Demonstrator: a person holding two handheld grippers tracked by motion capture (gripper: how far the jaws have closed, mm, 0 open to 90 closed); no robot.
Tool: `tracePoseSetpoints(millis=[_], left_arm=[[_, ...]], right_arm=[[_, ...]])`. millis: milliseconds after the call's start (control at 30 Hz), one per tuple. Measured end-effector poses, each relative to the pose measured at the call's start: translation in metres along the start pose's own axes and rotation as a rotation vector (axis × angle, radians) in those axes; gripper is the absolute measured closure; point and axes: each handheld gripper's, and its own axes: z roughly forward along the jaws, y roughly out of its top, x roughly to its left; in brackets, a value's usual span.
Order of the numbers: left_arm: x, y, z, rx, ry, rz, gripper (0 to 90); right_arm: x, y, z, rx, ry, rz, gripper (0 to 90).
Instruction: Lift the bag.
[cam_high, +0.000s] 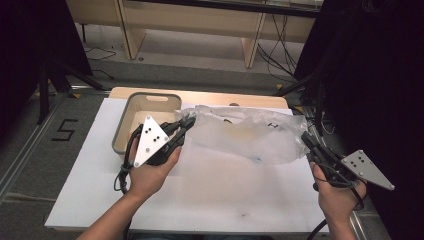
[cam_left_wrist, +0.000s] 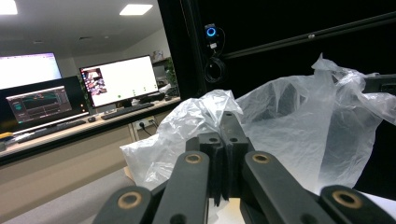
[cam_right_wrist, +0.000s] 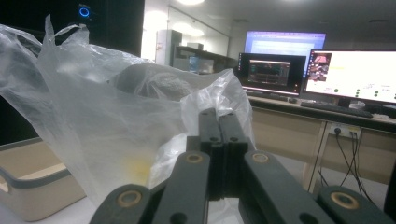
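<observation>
Two tools grip the bag (cam_high: 245, 134): left tool (cam_high: 187, 123) and right tool (cam_high: 306, 138) each clamped on an end, stretching it over the worktop (cam_high: 210, 190) beside the bin (cam_high: 122, 131). Likely mid-task; filling or emptying remains.

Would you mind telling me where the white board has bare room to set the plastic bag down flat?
The broad near half of the white board, between the two hands and below the plastic bag, is bare. A narrow strip lies left of the tray. The far half is crowded: tray, bag, left gripper and right gripper, each shut on a bag end.
</observation>
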Motion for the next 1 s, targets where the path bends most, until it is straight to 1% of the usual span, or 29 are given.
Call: tracePoseSetpoints(millis=[167, 433, 567, 867, 1000], left_arm=[[0.002, 0.001, 0.001, -0.005, 0.007, -0.002, 89.1], [0.000, 0.004, 0.001, -0.017, 0.004, -0.005, 89.2], [0.000, 0.008, 0.000, -0.029, 0.006, 0.000, 89.2], [0.000, 0.012, 0.001, -0.038, -0.001, 0.001, 89.1], [0.001, 0.014, 0.005, -0.043, 0.002, 0.002, 89.1]], right_arm=[[0.000, 0.001, 0.001, -0.004, -0.003, 0.003, 90.0], [0.000, 0.003, 0.002, -0.010, -0.007, 0.002, 90.0], [0.000, 0.006, 0.001, -0.022, -0.011, 0.002, 90.0], [-0.002, 0.009, 0.001, -0.037, -0.027, 0.005, 90.0], [-0.004, 0.011, 0.004, -0.044, -0.031, -0.008, 90.0]])
